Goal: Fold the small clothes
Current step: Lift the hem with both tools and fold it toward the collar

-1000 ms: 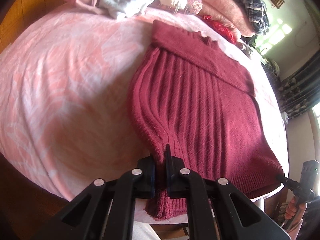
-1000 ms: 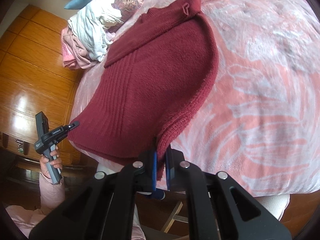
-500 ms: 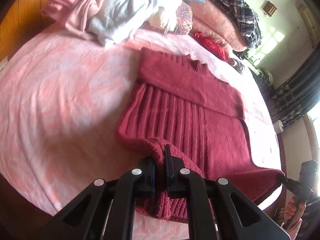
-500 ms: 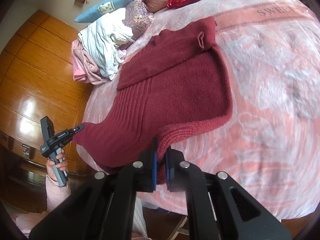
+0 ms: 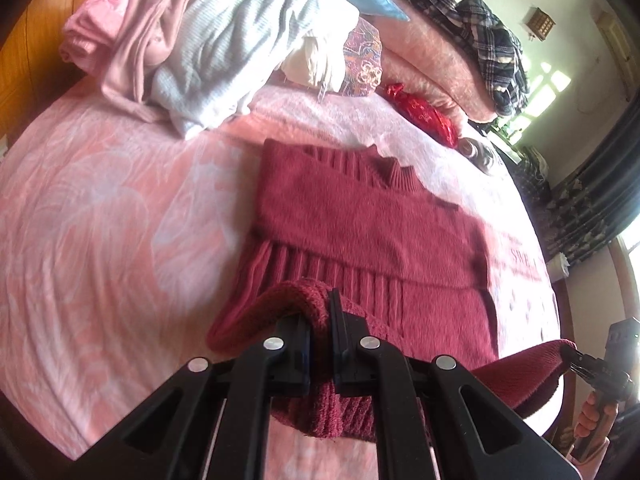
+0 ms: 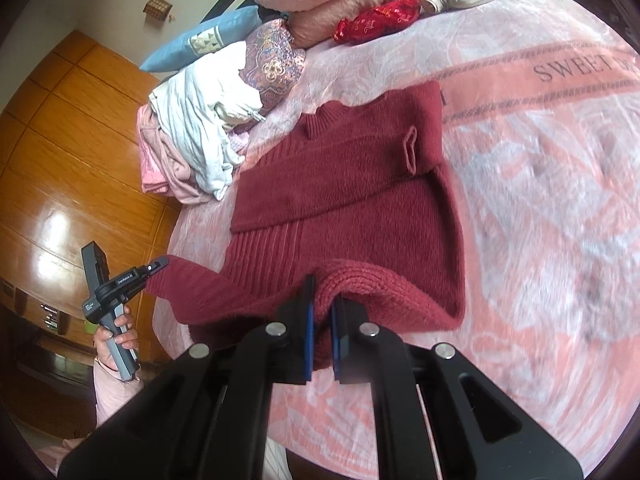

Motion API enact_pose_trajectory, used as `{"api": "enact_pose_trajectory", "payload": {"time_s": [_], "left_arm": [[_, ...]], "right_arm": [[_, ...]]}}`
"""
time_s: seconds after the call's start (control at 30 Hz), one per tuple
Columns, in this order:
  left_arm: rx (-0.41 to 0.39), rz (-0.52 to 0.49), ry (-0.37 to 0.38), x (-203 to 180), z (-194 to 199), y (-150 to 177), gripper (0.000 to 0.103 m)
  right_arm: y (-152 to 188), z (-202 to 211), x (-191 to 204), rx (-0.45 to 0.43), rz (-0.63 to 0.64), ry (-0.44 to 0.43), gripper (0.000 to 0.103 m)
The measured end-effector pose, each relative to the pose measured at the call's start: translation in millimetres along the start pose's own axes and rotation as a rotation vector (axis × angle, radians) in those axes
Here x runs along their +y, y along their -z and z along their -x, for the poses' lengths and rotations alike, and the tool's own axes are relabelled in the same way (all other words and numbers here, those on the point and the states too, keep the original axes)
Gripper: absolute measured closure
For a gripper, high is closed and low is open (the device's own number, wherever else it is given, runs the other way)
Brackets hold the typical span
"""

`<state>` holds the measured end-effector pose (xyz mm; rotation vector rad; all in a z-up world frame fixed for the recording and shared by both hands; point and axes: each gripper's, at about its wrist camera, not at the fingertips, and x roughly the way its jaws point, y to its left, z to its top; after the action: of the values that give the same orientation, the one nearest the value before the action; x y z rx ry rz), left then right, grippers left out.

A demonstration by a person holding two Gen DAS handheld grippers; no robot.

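A dark red knit sweater lies on the pink bed, its sleeves folded across the chest. It also shows in the right wrist view. My left gripper is shut on the sweater's bottom hem at its left corner and holds it lifted over the body. My right gripper is shut on the hem at the right corner, also lifted. The hem hangs between the two grippers. Each gripper shows in the other's view, the right one and the left one.
A heap of pink and white clothes lies past the sweater's collar. Pink blankets, a plaid garment and a red pouch lie at the bed's head. The pink bedspread stretches to the right. A wooden wardrobe stands at the left.
Both grippers have lifted the bottom hem off the bed edge and carried it forward over the sweater toward the collar. The lower body now folds over itself.
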<state>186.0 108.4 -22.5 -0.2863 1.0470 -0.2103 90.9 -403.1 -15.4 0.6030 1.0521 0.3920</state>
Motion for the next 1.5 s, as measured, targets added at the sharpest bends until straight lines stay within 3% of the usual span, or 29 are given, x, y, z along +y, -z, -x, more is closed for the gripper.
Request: {"api": "enact_pose_trajectory", "payload": {"time_s": [0.33,0.7,1.2,1.5], "left_arm": [[-0.011,0.027,0.019,-4,-30,-48,0.096],[-0.011,0.062,0.024,-1,-57,-79,0.096],[-0.019,0.095,-0.002,6,-100,-132,0.096],[0.030,0.138,-0.034,17,-145,-148,0.096]], "right_arm": [[-59,-23,-6,0.002,-0.030,0.007,0.098],[-97,-49,-19,0.016,-0.075,0.002,0.098],[-161,-91,-30,0.048,-0.089,0.081,0.098],[-185,-122,-49,0.085,-0.131,0.130,0.098]]}}
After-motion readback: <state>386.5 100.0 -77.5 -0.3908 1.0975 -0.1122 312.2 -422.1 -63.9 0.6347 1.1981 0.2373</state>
